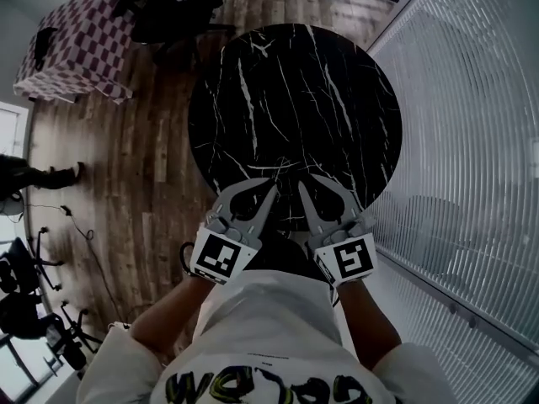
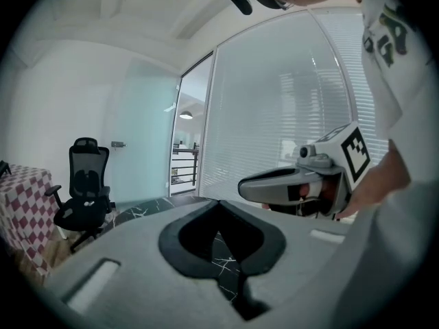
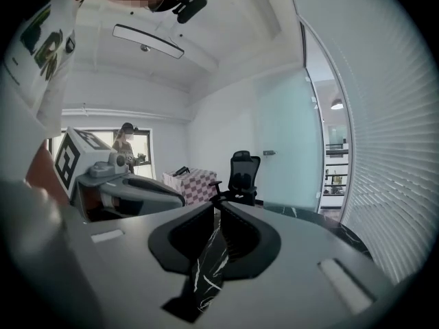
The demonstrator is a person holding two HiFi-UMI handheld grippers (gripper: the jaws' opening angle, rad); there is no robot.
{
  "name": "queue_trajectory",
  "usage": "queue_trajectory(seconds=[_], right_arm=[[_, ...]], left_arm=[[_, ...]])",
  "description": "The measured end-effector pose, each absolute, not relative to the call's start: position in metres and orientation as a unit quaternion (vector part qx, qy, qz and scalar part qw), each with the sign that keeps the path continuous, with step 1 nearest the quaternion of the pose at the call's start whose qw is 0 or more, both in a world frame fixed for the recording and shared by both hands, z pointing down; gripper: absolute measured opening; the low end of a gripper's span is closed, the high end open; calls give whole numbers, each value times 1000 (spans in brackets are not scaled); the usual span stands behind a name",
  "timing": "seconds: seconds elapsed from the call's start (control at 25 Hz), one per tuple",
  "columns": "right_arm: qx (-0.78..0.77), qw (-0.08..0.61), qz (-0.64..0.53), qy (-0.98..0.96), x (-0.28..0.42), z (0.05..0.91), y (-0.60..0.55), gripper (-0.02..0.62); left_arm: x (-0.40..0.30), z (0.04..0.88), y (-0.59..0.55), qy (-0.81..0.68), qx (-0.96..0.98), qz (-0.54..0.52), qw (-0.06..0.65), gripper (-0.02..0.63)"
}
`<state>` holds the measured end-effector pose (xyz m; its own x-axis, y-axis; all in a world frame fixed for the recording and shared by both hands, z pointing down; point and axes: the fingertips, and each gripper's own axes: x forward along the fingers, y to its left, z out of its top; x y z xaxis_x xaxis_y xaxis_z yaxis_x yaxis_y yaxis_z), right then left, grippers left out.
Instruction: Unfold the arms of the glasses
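Note:
No glasses show in any view. A round black marble table [image 1: 295, 99] lies in front of me, and nothing stands on the part I can see. Both grippers hover side by side over its near edge, pointing across it. My left gripper [image 1: 271, 185] [image 2: 218, 203] is shut, its tips meeting with nothing between them. My right gripper [image 1: 305, 182] [image 3: 215, 208] stands a narrow slit open, only the marble top showing through the gap. Each gripper view also catches the other gripper beside it: the right gripper [image 2: 274, 184] and the left gripper [image 3: 154, 189].
A table with a checkered cloth [image 1: 80, 40] and a black office chair [image 1: 168, 7] stand beyond the marble table on the wooden floor. A glass wall with blinds [image 1: 472, 141] runs along the right. More chairs [image 1: 25, 293] are at the left. A person [image 3: 125, 139] stands far off.

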<state>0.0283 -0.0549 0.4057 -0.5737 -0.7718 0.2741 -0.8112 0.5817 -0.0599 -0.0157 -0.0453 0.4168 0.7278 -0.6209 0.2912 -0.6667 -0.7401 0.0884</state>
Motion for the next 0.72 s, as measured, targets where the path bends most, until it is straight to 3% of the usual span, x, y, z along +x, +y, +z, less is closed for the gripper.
queue_trajectory(seconds=[0.72], right_arm=[[406,211,166,-874,30,552,-63,78]], left_arm=[[-6,529,-60,-332,914,180,147,0]])
